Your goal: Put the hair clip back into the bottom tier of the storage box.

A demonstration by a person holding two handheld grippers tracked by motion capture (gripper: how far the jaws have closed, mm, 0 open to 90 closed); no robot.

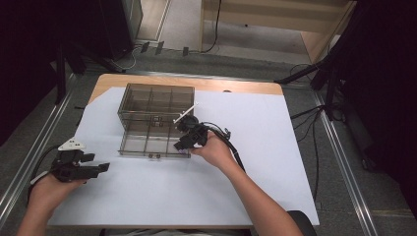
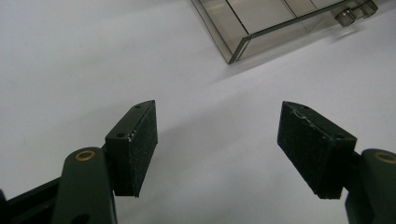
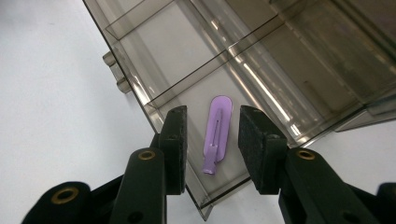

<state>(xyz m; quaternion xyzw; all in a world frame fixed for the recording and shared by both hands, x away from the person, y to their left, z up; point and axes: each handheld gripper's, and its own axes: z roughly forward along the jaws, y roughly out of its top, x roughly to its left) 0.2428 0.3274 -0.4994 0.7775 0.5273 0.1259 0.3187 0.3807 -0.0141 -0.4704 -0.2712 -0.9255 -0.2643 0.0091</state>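
A smoke-tinted clear drawer box stands on white paper, its bottom drawer pulled out toward me. In the right gripper view a small purple clip lies flat on the floor of a drawer compartment. My right gripper hangs over it, with jaws apart on either side and a gap to each pad. From above, the right gripper is at the drawer's right front corner. My left gripper rests at the left of the paper, open and empty, and the drawer's corner lies ahead of it.
The white paper sheet covers most of the wooden table. Two small knobs stick out from the drawer front. A cable trails from the right gripper along the forearm. Metal rails and floor cables flank the table.
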